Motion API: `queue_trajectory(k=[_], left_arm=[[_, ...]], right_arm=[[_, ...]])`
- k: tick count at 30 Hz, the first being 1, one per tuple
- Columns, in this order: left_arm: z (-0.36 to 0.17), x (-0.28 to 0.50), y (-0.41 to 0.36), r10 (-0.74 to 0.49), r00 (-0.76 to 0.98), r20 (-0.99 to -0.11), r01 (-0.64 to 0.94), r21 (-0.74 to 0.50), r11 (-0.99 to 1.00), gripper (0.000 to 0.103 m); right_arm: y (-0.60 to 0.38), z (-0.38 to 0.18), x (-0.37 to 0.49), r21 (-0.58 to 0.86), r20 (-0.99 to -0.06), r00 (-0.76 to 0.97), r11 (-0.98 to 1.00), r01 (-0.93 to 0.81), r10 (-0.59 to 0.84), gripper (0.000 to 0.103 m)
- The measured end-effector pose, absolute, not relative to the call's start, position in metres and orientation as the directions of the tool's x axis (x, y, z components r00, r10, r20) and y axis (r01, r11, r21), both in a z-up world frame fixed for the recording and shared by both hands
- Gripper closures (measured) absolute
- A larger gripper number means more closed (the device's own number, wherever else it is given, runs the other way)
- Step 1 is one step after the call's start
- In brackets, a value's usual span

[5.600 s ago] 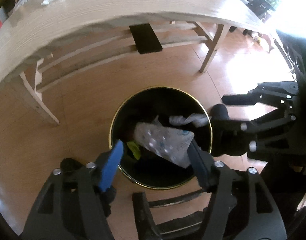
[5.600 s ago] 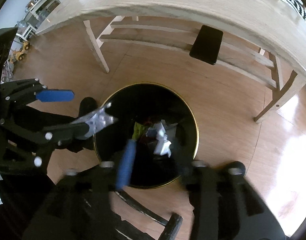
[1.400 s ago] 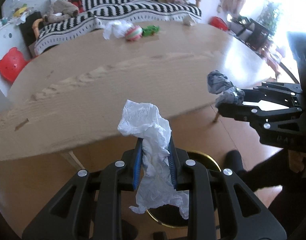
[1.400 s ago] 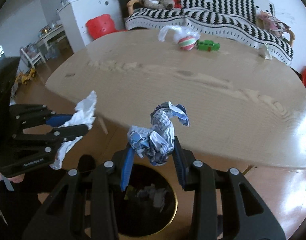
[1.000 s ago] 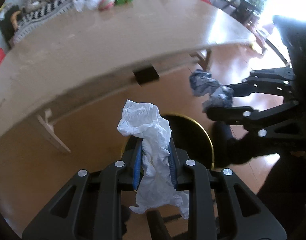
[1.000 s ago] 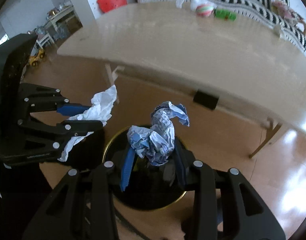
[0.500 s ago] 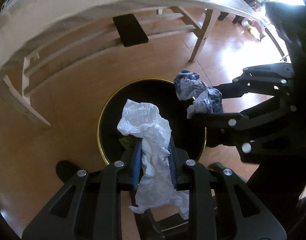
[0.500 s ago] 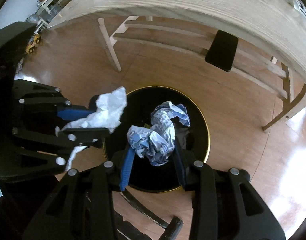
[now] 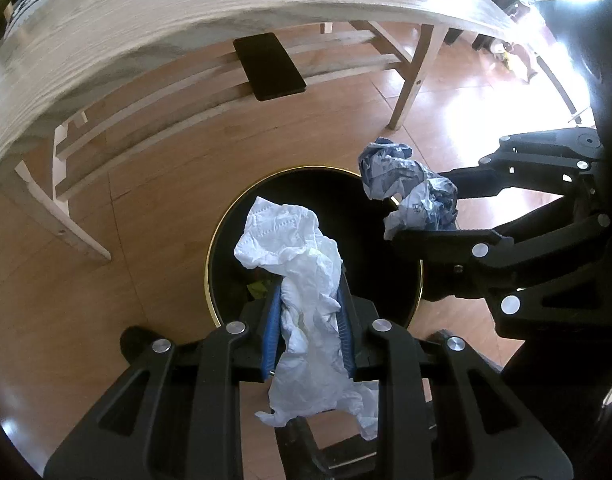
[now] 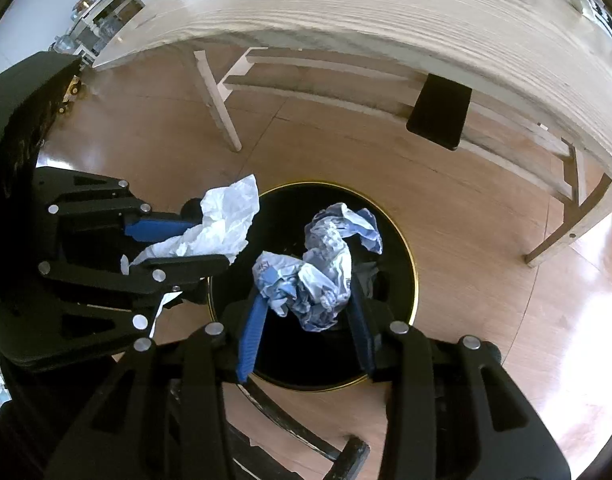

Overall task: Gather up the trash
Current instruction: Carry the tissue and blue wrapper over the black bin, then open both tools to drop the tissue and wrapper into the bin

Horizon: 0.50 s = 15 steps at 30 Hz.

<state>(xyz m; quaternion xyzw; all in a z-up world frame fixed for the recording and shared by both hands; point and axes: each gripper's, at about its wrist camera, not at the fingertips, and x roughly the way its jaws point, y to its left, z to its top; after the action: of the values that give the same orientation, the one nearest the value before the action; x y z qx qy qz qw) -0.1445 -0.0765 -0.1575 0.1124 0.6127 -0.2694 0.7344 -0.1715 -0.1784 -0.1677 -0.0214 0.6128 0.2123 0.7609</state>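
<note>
The table [image 9: 153, 12] arcs across the top of both views, its pale legs and rails reaching down to the floor [image 9: 153, 184]. A flat black slab [image 9: 269, 66] sits on the rails under the top, at upper centre in your left view and upper right in your right view.

The bin [image 9: 215, 236], black with a gold rim, stands on the floor at the centre of each frame, directly below both tools. Some scraps lie dark inside it; you cannot make them out clearly.

Your left gripper [image 9: 308, 320] fills the bottom of its own view and shows at centre left in the other [image 10: 177, 240]. Its blue pads are clamped on the tissue [image 9: 301, 292], a white crumpled sheet that sticks up over the bin mouth and hangs down below the jaws.

Your right gripper [image 10: 308, 320] fills the bottom of its own view and enters your left view from the right edge [image 9: 418, 212]. The wrapper [image 10: 318, 272], a crumpled blue-and-white wad, sits between its pads over the bin. The jaws stand wider than on the left, touching the wad at both sides, so it is gripped.
</note>
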Motion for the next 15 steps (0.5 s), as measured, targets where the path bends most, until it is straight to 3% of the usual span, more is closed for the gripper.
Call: queue_trajectory(k=[10, 15], left_arm=[[-0.1607, -0.1441, -0.0759, -0.252, 0.099, -0.963, 0.530, -0.164, 0.832, 0.078], [-0.1629, -0.1436, -0.0753, -0.249, 0.091, -0.964, 0.524, -0.166, 0.835, 0.065]], right_arm=[[-0.1811, -0.1649, -0.1703, 0.223, -0.941, 0.171, 0.914, -0.339, 0.293, 0.060], [-0.1819, -0.1621, -0.1709, 0.220, -0.939, 0.181, 0.916, -0.336, 0.292, 0.055]])
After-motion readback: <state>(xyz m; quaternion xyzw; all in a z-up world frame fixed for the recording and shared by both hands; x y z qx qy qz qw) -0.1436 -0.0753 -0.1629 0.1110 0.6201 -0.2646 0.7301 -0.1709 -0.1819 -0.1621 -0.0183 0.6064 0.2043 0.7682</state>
